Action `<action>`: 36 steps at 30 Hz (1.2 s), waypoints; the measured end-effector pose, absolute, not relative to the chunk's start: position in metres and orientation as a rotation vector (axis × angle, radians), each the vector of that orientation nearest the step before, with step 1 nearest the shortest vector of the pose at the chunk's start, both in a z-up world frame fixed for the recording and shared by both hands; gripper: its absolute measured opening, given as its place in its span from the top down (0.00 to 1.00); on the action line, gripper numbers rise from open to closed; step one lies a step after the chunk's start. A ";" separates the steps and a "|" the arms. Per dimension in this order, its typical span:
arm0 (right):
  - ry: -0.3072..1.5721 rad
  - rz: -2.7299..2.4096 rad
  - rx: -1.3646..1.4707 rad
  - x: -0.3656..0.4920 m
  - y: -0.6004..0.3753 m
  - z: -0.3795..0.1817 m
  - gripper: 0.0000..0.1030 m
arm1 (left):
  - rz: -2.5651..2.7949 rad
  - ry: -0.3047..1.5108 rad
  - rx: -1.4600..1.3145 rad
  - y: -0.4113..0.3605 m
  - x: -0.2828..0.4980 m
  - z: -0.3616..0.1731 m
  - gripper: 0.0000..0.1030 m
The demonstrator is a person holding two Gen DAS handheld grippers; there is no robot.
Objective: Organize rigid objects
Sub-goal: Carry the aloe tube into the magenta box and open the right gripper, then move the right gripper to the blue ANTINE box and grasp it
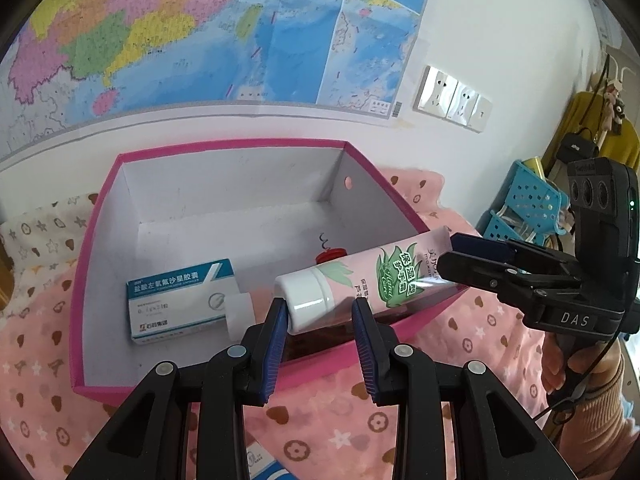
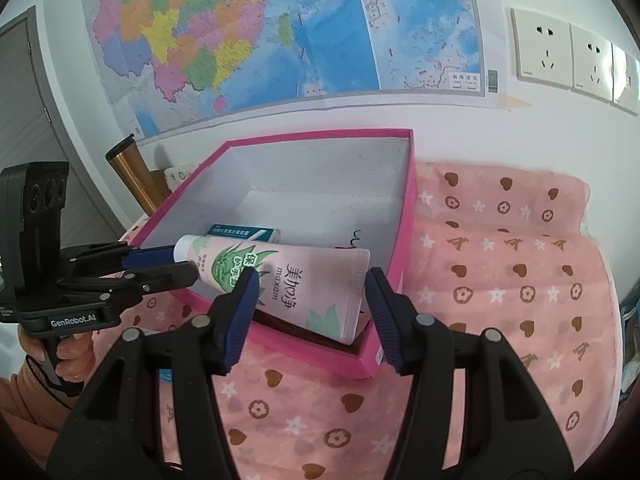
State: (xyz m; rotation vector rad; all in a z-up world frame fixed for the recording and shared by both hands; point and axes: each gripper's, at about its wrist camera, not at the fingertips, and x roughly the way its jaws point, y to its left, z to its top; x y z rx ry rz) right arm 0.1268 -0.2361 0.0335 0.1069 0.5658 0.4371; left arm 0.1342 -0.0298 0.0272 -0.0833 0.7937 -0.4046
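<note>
While the hand cream tube (image 1: pixel 360 280) hangs tilted over the near right corner of the pink box (image 1: pixel 224 146), both grippers sit at its ends. Left gripper (image 1: pixel 322 312) is spread around the white cap: the left pad touches it, the right pad shows a gap. Right gripper (image 2: pixel 310 280) is wide apart but pinching the tube's flat crimped end, pads against both edges. Tube is pink with green leaf print, cap end inside the box, crimped end over the rim.

Box interior is white. A blue-and-white medicine carton (image 1: pixel 180 300) lies flat on its floor near the front left; a small red item (image 1: pixel 330 255) sits behind the tube, too hidden to name.

Box rests on a pink blanket (image 1: pixel 460 344) printed with hearts, stars and flowers, pushed against a white wall. Large coloured map (image 1: pixel 200 32) hangs above, wall sockets (image 1: pixel 452 98) to its right. Blue perforated basket (image 1: pixel 528 196) and yellow garment (image 1: pixel 588 120) at far right. Copper tumbler (image 2: pixel 128 172) stands left of the box, grey door (image 2: pixel 24 120) beyond
</note>
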 end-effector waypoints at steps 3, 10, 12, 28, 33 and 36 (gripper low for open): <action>0.574 0.432 0.110 0.130 -0.236 0.031 0.44 | -0.408 0.808 -0.086 -0.031 0.138 0.024 0.69; 0.572 0.401 0.104 0.128 -0.238 0.027 0.44 | -0.416 0.827 -0.080 -0.034 0.142 0.017 0.69; 0.574 0.396 0.109 0.126 -0.239 0.026 0.44 | -0.424 0.828 -0.082 -0.034 0.143 0.017 0.69; 0.560 0.411 0.137 0.107 -0.240 0.021 0.44 | -0.421 0.719 -0.043 -0.027 0.108 0.031 0.52; 0.529 0.464 0.130 0.088 -0.232 0.024 0.44 | -0.364 0.674 -0.027 -0.010 0.079 0.036 0.49; 0.536 0.513 0.121 0.081 -0.223 0.021 0.43 | -0.323 0.681 -0.040 0.005 0.065 0.032 0.49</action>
